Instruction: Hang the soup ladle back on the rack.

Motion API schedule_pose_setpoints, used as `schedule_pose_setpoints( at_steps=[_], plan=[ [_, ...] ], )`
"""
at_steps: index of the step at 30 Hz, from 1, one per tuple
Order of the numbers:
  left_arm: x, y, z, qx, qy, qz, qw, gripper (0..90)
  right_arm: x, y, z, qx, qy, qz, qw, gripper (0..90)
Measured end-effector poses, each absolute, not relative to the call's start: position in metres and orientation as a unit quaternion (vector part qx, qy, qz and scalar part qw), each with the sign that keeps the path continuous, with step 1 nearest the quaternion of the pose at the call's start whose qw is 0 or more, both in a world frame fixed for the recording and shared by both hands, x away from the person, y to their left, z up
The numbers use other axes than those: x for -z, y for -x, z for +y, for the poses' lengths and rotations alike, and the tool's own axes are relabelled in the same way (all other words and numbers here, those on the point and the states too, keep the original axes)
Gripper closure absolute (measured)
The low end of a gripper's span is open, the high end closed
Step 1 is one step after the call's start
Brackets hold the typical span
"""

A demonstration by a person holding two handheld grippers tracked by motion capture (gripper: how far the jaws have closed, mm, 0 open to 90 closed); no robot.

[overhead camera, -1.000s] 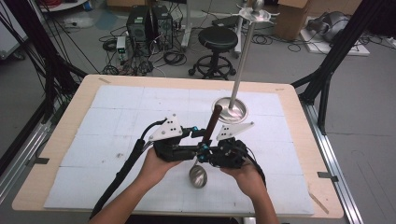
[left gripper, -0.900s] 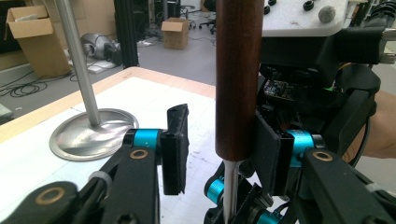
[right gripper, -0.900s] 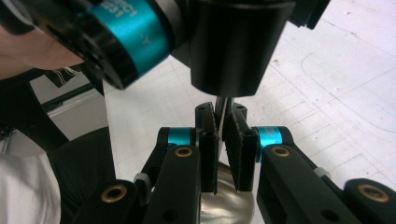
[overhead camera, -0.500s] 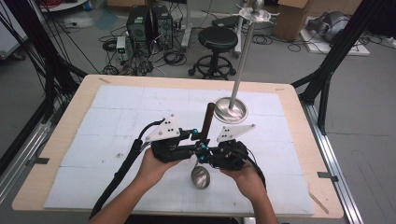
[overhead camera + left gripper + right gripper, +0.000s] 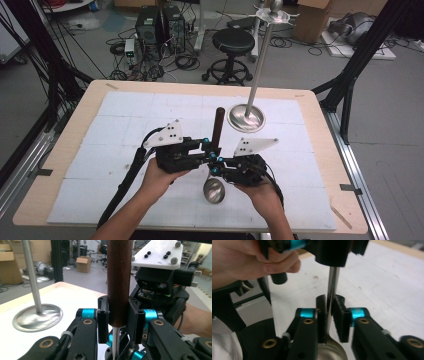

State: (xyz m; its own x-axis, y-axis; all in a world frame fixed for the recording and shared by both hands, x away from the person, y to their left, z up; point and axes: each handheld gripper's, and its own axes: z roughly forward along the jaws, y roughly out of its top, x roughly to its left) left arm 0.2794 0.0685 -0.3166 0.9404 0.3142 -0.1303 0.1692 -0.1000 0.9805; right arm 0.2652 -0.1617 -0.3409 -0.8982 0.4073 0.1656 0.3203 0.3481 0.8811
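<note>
A ladle stands nearly upright over the front middle of the table, its brown wooden handle (image 5: pixel 218 127) on top and its steel bowl (image 5: pixel 214 191) low by the mat. My left gripper (image 5: pixel 207 147) is shut on the handle's lower end (image 5: pixel 119 285). Just below it, my right gripper (image 5: pixel 216 167) is shut on the thin steel shaft (image 5: pixel 332 282) right above the bowl (image 5: pixel 332 351). In the left gripper view the pads (image 5: pixel 103 322) press both sides of the wood. In the right gripper view my right gripper (image 5: pixel 330 312) pinches the shaft.
A steel stand with a round base (image 5: pixel 246 119) and a tall pole (image 5: pixel 260 65) rises just behind the ladle; its base (image 5: pixel 37 317) shows at the left of the left gripper view. A white mat (image 5: pixel 125 120) covers the wooden table. Cables trail off the front left.
Both grippers have carried the ladle a little to the left, and the handle has gone from leaning right to almost upright.
</note>
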Motion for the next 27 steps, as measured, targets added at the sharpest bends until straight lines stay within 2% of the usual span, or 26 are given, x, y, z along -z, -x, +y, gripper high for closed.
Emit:
schedule_pose_setpoints(
  at_steps=[3,5,9,16,18,23,27],
  plan=[
    [0.316,-0.279,0.072,-0.054,-0.744,0.150,0.649,73.6,0.340,-0.263,-0.164,-0.558,-0.200,0.804,0.050,51.8],
    [0.315,-0.278,0.074,-0.043,-0.742,0.140,0.654,73.5,0.342,-0.263,-0.167,-0.569,-0.186,0.800,0.050,44.8],
    [0.312,-0.279,0.079,-0.020,-0.738,0.117,0.665,73.5,0.351,-0.263,-0.177,-0.603,-0.158,0.781,0.037,43.0],
    [0.311,-0.279,0.082,0.023,-0.729,0.084,0.679,73.4,0.364,-0.263,-0.180,-0.629,-0.132,0.766,-0.004,33.0],
    [0.311,-0.279,0.082,0.032,-0.725,0.080,0.683,73.4,0.364,-0.262,-0.179,-0.633,-0.130,0.763,-0.008,35.8],
    [0.311,-0.277,0.082,0.039,-0.725,0.068,0.684,73.4,0.363,-0.260,-0.176,-0.652,-0.105,0.751,-0.011,55.2],
    [0.310,-0.277,0.083,0.047,-0.723,0.064,0.687,73.4,0.365,-0.260,-0.173,-0.647,-0.089,0.757,-0.024,65.0]
  ],
)
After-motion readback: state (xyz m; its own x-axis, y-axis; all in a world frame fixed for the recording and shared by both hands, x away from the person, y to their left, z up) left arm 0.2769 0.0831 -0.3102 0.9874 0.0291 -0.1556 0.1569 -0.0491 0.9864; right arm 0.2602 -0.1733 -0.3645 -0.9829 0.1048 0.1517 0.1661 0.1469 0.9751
